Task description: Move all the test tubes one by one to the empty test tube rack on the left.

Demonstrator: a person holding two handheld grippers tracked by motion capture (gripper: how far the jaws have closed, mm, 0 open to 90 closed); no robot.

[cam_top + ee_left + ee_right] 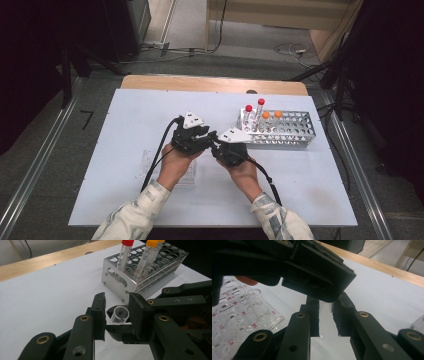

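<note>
Right hand-held gripper (117, 333) clamped on clear uncapped tube (119, 315), held above surface (130, 125), open mouth facing left hand-held gripper (116, 312). Left jaws flank tube mouth, one each side – left pad apart from glass, right pad contact unclear; not gripping yet. Step judged: tube handover between grippers, just beside metal rack (292, 131) holding red- and orange-capped tubes (248, 116). Clear plastic rack (234, 322) below left hand. Next move – close left jaws squarely on tube before right releases.
</note>
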